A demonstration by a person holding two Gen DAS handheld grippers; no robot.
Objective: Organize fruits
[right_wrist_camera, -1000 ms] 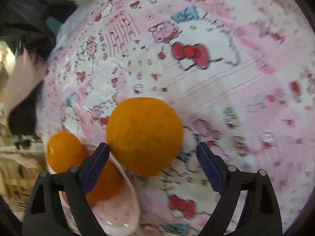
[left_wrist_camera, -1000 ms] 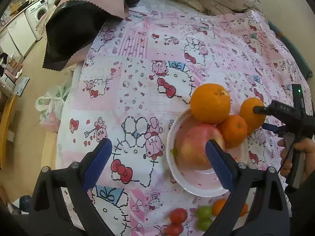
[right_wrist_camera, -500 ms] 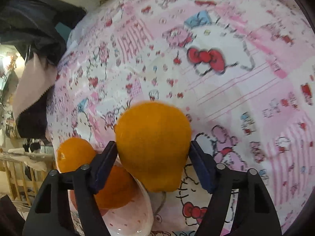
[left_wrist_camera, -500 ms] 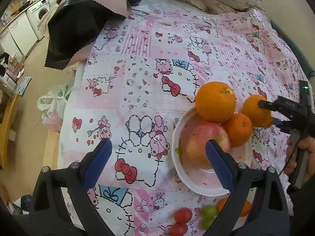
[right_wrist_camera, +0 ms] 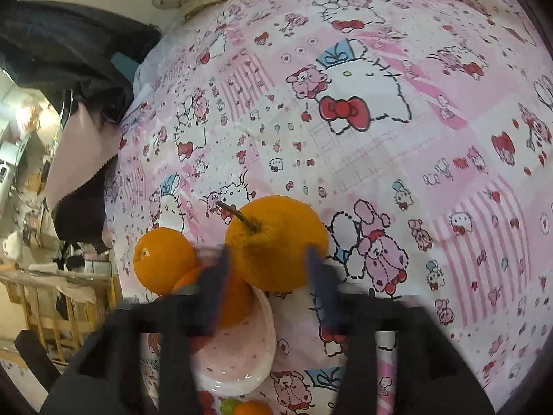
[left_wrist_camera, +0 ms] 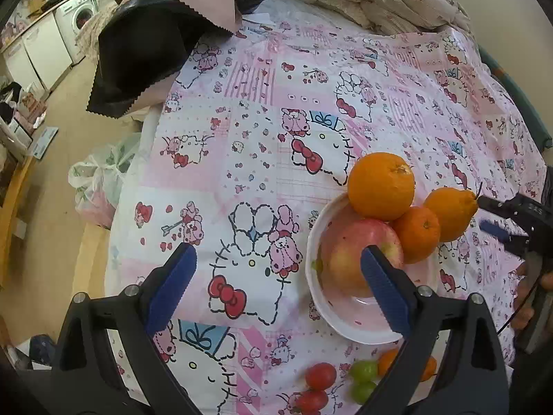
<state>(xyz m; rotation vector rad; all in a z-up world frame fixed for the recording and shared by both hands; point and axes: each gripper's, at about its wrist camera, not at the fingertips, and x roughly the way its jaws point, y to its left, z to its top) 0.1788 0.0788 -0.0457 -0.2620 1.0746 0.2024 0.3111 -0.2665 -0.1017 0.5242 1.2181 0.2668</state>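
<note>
A pink-white bowl [left_wrist_camera: 349, 321] on the Hello Kitty sheet holds a red apple [left_wrist_camera: 356, 252], a large orange [left_wrist_camera: 380, 185] and a small orange [left_wrist_camera: 418, 238]. A stemmed orange fruit [left_wrist_camera: 449, 212] rests at the bowl's right edge, against the small orange. It also shows in the right wrist view [right_wrist_camera: 276, 242]. My right gripper [right_wrist_camera: 269, 273] is blurred, its jaws apart on either side of the fruit's near end. In the left wrist view it sits just right of the fruit [left_wrist_camera: 490, 216]. My left gripper [left_wrist_camera: 276, 287] is open and empty, hovering in front of the bowl.
Cherry tomatoes [left_wrist_camera: 319, 375], green grapes [left_wrist_camera: 363, 370] and a small orange fruit [left_wrist_camera: 389, 358] lie on the sheet in front of the bowl. Black and pink fabric [left_wrist_camera: 145, 48] hangs off the far left corner. A rumpled blanket [left_wrist_camera: 387, 0] lies at the back. The bed's left edge drops to the floor.
My right gripper closed on the stemmed orange fruit half a second ago; now its jaws have spread and pulled back, leaving the fruit against the bowl's right side. My left gripper has barely moved.
</note>
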